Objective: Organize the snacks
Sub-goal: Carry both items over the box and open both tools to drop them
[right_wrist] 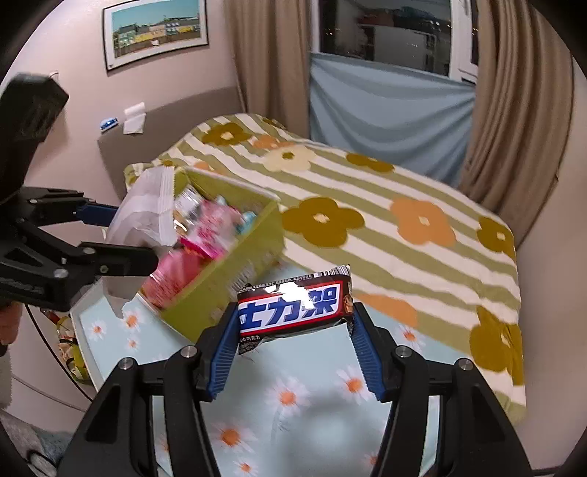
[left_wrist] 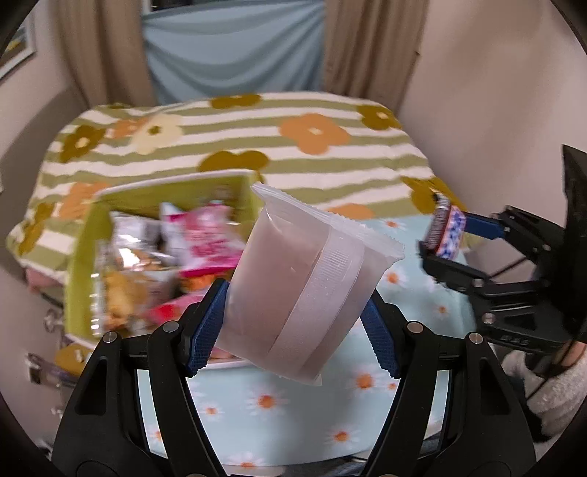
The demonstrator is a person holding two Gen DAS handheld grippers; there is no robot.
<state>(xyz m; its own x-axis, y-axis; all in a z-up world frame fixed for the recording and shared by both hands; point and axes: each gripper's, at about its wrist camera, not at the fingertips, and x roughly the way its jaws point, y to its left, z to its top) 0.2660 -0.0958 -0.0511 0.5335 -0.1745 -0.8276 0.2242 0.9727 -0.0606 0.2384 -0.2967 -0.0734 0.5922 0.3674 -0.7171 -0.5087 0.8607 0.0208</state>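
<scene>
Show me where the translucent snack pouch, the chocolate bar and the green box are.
translucent snack pouch [left_wrist: 293, 286], left wrist view, middle of its body.
chocolate bar [right_wrist: 293, 308], right wrist view, centre of the wrapper's label.
green box [right_wrist: 220, 290], right wrist view, its near outer wall.

Home bedroom, bed [right_wrist: 403, 220], curtains [right_wrist: 513, 110], framed picture [right_wrist: 156, 31]

The left tool [left_wrist: 293, 312] and the right tool [right_wrist: 293, 323] are each raised and clamped on something, well apart.
</scene>
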